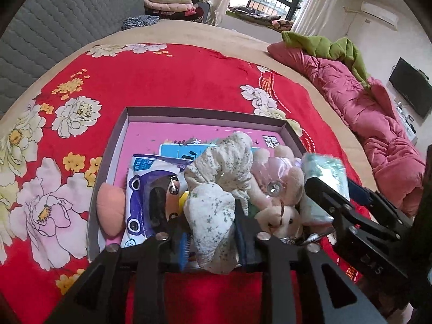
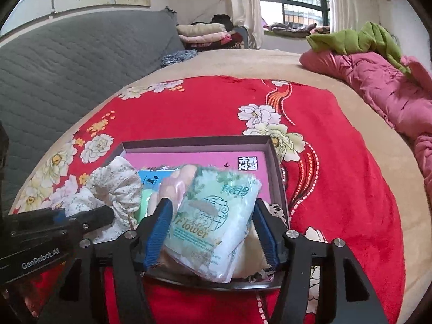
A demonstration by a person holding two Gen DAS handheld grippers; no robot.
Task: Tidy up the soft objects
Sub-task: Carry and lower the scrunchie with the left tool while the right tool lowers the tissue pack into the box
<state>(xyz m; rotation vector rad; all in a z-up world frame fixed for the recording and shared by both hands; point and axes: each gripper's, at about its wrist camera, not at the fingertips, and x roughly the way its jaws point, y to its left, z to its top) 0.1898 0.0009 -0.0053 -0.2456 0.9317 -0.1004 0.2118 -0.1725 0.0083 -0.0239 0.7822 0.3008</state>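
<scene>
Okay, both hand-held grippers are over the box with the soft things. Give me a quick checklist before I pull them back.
1. Green tissue pack inside the box: ok, it lies tilted on the pile within the walls.
2. Right hand-held gripper let go of the pack: ok, a gap shows beside one finger.
3. Left hand-held gripper let go of the floral cloth: cannot tell, the cloth fills the gap between its fingers.
4. Cloth's near end inside the box: cannot tell, the gripper hides the near wall.
5. Plush toy in the box: ok.
6. Grippers apart from each other: ok, close but not touching.
</scene>
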